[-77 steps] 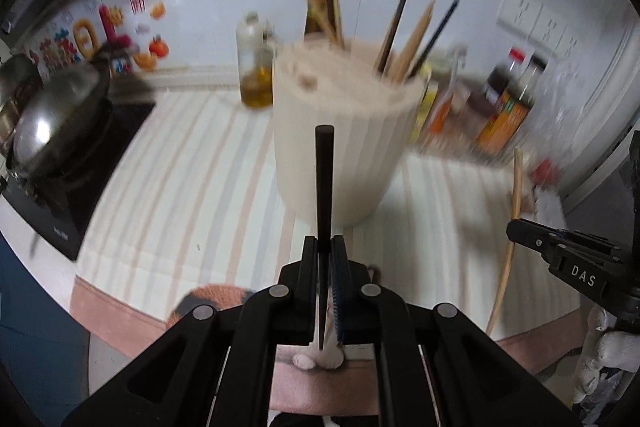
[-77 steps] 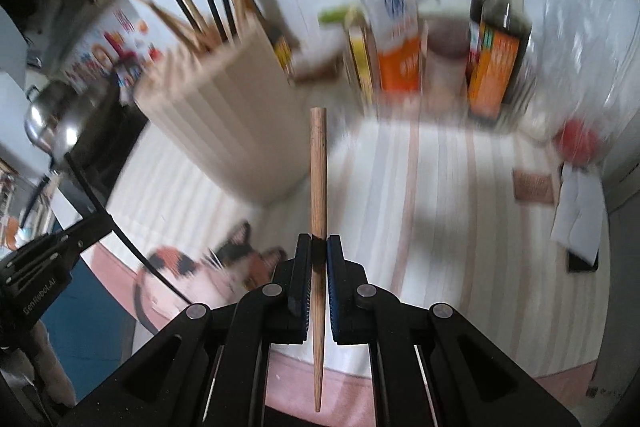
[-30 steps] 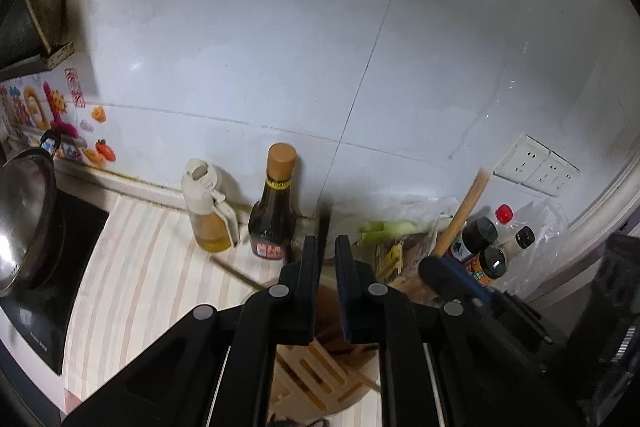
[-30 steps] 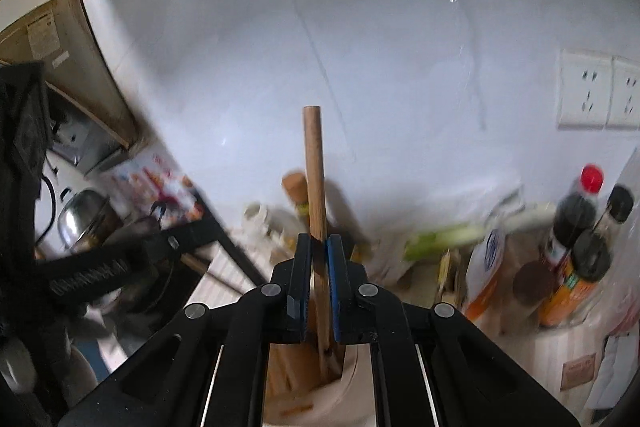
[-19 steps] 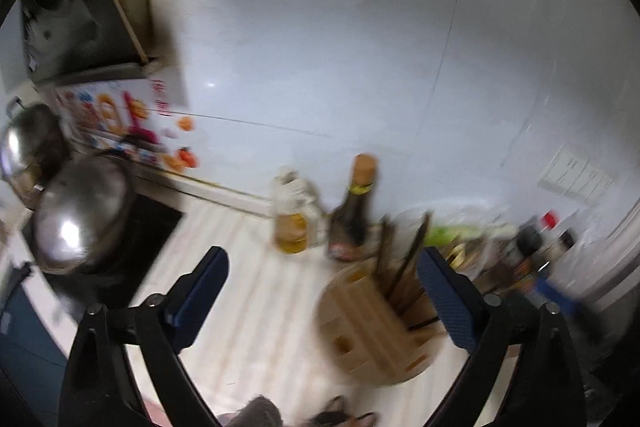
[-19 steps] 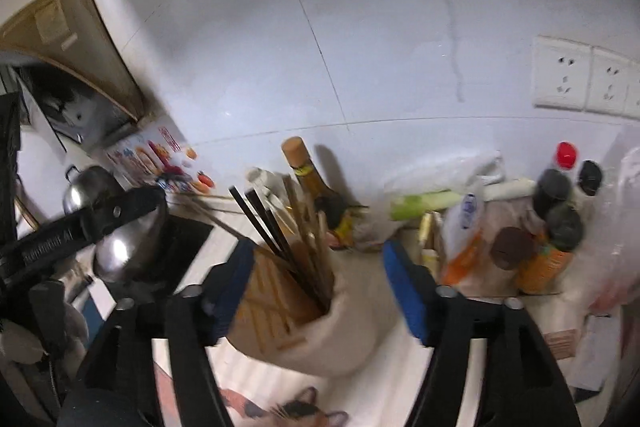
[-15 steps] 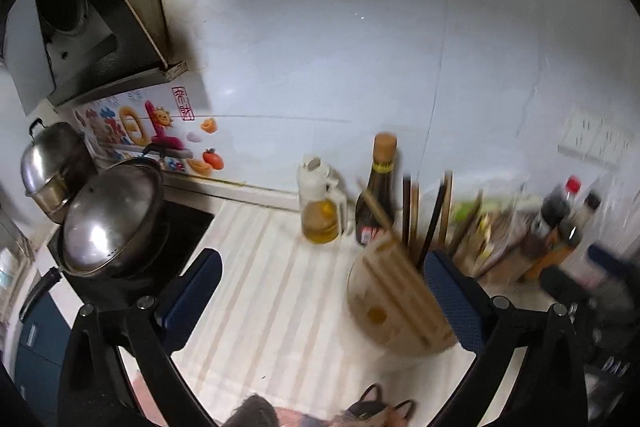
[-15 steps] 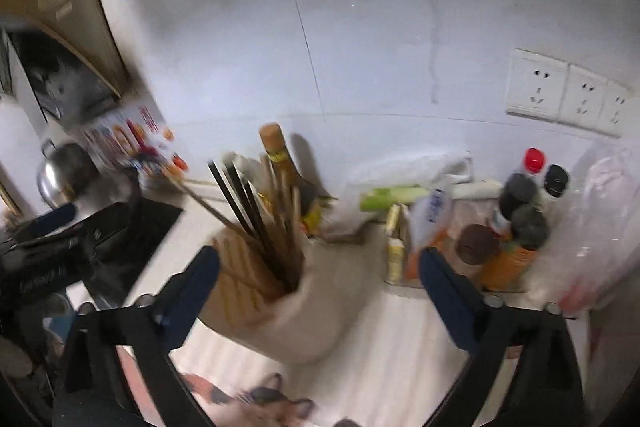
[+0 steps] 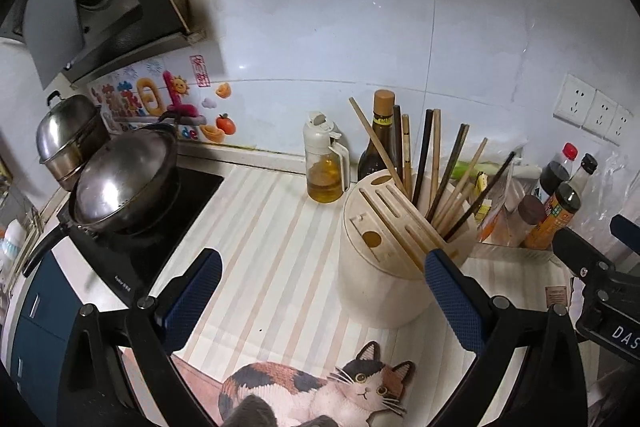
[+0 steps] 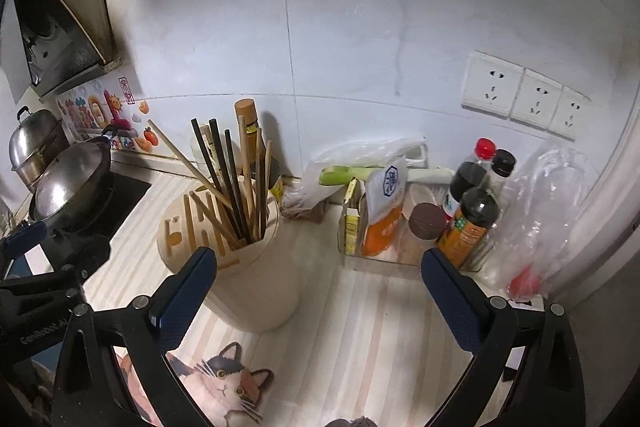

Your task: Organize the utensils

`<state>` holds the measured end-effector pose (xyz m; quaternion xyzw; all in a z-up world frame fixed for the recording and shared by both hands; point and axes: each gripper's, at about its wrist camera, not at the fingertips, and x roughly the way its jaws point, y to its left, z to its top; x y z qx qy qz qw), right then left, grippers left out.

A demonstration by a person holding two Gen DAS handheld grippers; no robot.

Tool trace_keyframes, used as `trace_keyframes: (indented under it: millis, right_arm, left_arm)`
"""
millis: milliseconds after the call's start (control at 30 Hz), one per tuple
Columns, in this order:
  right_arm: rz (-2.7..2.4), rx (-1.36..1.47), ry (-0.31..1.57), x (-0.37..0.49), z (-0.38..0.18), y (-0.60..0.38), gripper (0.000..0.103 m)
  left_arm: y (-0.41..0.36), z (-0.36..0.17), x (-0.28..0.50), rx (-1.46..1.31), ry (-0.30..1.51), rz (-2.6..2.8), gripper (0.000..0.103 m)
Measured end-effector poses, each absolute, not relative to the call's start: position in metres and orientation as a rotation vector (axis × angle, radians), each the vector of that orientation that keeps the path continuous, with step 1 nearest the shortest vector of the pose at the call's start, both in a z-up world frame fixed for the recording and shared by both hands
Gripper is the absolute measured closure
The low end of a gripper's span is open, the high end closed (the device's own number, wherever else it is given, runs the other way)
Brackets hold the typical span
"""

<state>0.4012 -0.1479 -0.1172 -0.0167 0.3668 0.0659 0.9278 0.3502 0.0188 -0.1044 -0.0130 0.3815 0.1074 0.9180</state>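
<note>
A cream round utensil holder [image 9: 384, 267] with a slotted top stands on the striped counter mat; it also shows in the right wrist view [image 10: 248, 279]. Several black and wooden chopsticks [image 9: 436, 167] stand upright in it, seen too in the right wrist view [image 10: 236, 179]. My left gripper [image 9: 320, 299] is wide open and empty, held above and in front of the holder. My right gripper [image 10: 320, 291] is wide open and empty, to the holder's right. The right gripper's body shows at the left wrist view's right edge [image 9: 600, 279].
A wok [image 9: 120, 183] and a steel pot [image 9: 68, 135] sit on the black stove at left. An oil dispenser [image 9: 324, 163] and a dark bottle [image 9: 380, 143] stand behind the holder. Sauce bottles [image 10: 472, 219], packets and a plastic bag crowd the right. A cat picture [image 9: 320, 391] marks the mat's front.
Both grippers let go of their chopsticks into the holder, opened wide and pulled back and up from it. The chopsticks now stand in the holder.
</note>
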Motion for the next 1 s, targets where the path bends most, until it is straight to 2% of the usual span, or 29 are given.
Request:
trace_keyframes:
  millis: [333,800,1000]
  right_arm:
    - [0.111,-0.022,0.677,0.314,-0.084,-0.165,0.0]
    - [0.006,-0.008,0.55,0.111,-0.006,-0.152,0.0]
    - [-0.015,0.006,0.524,0.052,0.014,-0.147,0.0]
  left_arm:
    - [0.003,-0.075,0.269,-0.023,0.736,0.185,0.0]
    - [0.027,-0.008,0.116,-0.031,0.607,0.118,0.0]
    - [0.03,0.008,0.07,-0.021,0.588,0.082,0.0]
